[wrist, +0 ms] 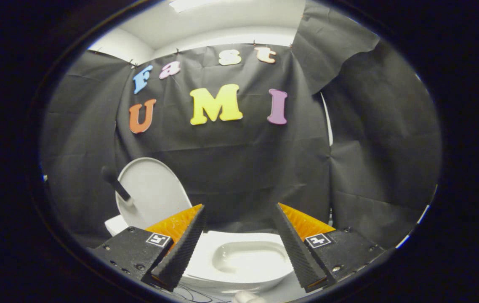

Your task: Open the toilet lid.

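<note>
**Q:** State the position of the toilet lid.

**A:** The lid is raised. It stands upright beyond the left finger, tilted a little, its pale inner face turned toward the camera. Its lower edge is hidden behind the left finger. A dark rod with a rounded end crosses the lid's left edge; what it belongs to cannot be told.

**Q:** And the rest of the toilet?

**A:** The bowl lies uncovered between the two fingers and just beyond them. The white rim is visible all round the opening, and the basin inside shows a glossy surface. A white corner of the toilet body shows below the lid, beside the left finger's mount.

**Q:** Condition of the gripper?

**A:** The fingers are spread wide apart. Nothing sits between them and neither finger touches the lid or the bowl. The right finger stands clear over the bowl's right rim.

**Q:** Surroundings?

**A:** Black cloth forms the wall behind the toilet, hanging in creased panels. Above it, a white ceiling with a light strip is visible. A small pale object sits below the bowl, too cut off to identify.
</note>
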A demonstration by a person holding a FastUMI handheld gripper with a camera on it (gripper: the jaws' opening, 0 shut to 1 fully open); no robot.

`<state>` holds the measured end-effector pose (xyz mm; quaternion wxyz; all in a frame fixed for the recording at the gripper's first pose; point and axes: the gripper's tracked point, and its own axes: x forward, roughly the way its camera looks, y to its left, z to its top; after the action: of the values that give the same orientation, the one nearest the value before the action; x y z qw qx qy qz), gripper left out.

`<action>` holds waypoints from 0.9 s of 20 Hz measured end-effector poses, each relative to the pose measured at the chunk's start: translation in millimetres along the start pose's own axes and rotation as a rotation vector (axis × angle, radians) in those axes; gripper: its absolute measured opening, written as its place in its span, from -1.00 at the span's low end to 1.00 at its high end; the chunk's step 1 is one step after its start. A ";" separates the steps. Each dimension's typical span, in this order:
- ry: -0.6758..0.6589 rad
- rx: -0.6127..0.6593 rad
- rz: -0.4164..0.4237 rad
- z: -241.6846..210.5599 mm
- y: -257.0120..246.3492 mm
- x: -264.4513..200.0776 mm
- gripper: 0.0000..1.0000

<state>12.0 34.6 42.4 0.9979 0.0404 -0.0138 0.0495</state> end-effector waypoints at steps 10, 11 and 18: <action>0.040 -0.054 -0.063 -52.9 -45.8 -20.9 1.00; 0.039 -0.053 -0.065 -54.8 -47.4 -21.5 1.00; 0.036 -0.068 -0.078 -54.6 -49.4 -19.0 1.00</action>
<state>-0.7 -11.8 -16.5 0.9999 0.0060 0.0038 0.0110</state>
